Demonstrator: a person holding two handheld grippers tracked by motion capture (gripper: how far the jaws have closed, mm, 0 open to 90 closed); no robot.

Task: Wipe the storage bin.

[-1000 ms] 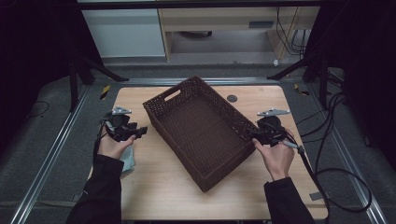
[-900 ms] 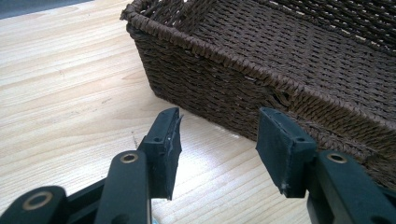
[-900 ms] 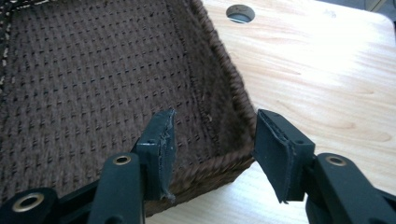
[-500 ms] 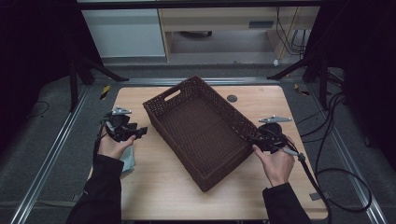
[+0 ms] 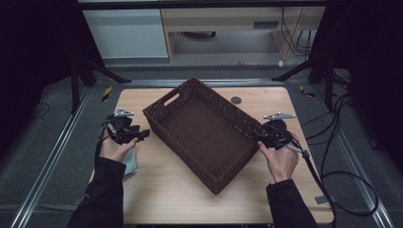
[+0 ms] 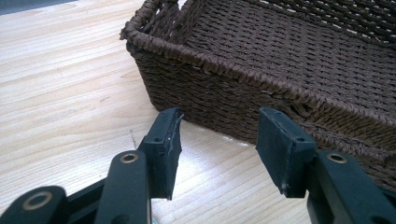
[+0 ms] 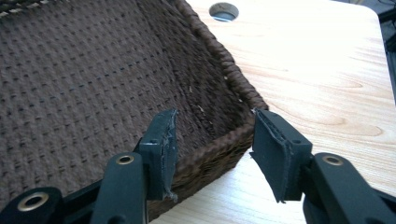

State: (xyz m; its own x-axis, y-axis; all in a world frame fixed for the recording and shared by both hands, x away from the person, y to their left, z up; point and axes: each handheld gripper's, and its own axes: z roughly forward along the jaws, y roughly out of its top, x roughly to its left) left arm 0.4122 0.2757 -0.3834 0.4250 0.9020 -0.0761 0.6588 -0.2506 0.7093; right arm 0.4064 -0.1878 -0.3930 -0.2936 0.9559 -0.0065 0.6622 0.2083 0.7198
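We see the wicker basket (image 5: 204, 133) lying slantwise across the middle of the counter (image 5: 166, 190), blocking any straight crossing; bare wood stays open along its near edge and far right corner.

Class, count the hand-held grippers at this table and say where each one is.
2. The left hand-held gripper sits on the table beside the basket's left long wall; the right hand-held gripper is at the basket's right corner. Both have their jaws apart.
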